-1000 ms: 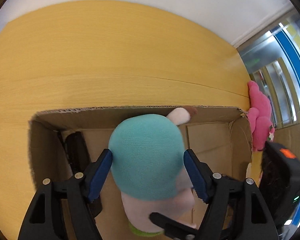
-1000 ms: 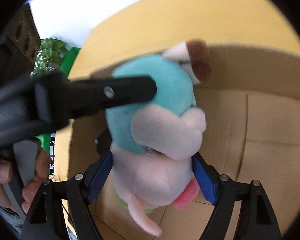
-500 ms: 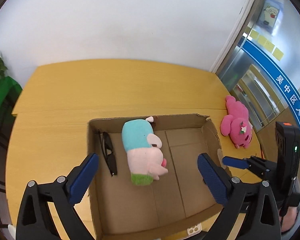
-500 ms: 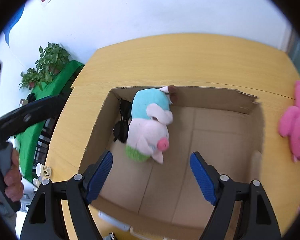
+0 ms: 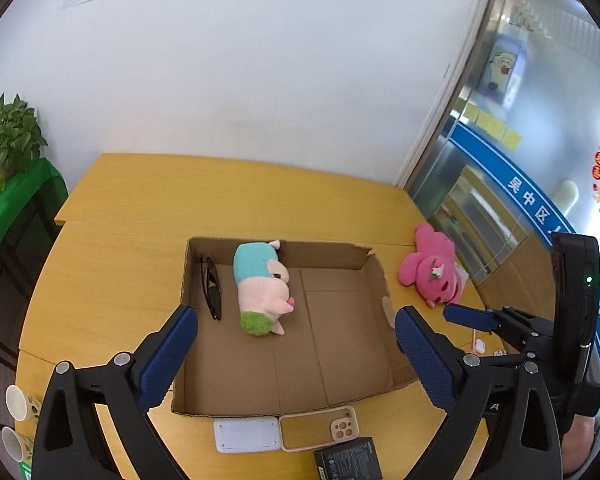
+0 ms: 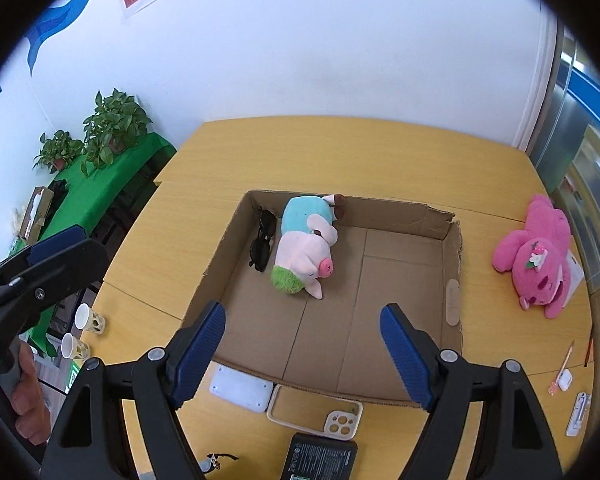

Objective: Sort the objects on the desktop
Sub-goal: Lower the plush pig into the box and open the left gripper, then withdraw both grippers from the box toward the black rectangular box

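pig plush (image 5: 262, 288) is lying in the cardboard box (image 5: 374, 276), just right of the sunglasses (image 5: 212, 286). left gripper (image 5: 296, 348) and right gripper (image 6: 302, 344) are both spread wide, empty. pink plush (image 6: 538, 258) outside the box's right wall looks next, i'd grab its belly.

**Clearance around the box**

Cardboard box (image 6: 454, 248) open-topped; right half of floor bare. Pig plush (image 6: 306, 248) and sunglasses (image 6: 262, 244) crowd its left wall. Phone case (image 6: 320, 414) and white pad (image 6: 242, 390) line the near edge. Pink plush (image 6: 538, 264) sits well apart on the right.
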A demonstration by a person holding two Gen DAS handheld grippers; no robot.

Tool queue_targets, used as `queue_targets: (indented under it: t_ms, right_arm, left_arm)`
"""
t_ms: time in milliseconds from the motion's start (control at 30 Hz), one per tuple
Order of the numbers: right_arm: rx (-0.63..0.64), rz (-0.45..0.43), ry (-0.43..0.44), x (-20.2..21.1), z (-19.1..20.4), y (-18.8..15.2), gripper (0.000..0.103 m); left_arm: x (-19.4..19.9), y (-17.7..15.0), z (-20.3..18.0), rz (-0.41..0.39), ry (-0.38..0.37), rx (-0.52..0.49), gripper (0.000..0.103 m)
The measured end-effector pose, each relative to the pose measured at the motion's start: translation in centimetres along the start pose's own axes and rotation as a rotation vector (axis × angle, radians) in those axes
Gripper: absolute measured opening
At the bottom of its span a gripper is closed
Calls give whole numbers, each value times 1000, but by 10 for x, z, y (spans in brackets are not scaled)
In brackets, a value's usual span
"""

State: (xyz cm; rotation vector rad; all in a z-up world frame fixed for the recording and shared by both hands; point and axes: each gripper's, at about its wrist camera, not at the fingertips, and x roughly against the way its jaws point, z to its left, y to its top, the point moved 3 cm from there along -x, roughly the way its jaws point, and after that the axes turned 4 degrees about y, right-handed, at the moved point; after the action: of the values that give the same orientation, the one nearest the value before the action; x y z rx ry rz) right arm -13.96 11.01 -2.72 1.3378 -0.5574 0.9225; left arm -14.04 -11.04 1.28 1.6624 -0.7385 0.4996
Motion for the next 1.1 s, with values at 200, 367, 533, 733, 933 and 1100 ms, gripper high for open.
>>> queue_targets:
  t_ms: [200,367,533,733,933,1100]
  right_arm:
    - [14,-23,-23,22,15,-16,80]
    - [9,-39,-35,36,19,-27,80]
    - [3,-43,-41,42,22,-35,80]
    - [-6,-45,-42,45,27,-41,80]
    - [-17,-35,-49,44,30,-48,80]
    - [-23,-35,-52,45,31,-50,80]
  left_arm:
    - [27,-12,-7,-27,12,-20,101]
    - [39,-27,-16,-6,4,-36,101]
    - [48,-36,-22,9,8,-44,101]
    - [53,-45,-27,14,0,-70,101]
    - [52,-51,-22,26,-2,-63,101]
    - [50,-54,-22,33,3,-74,101]
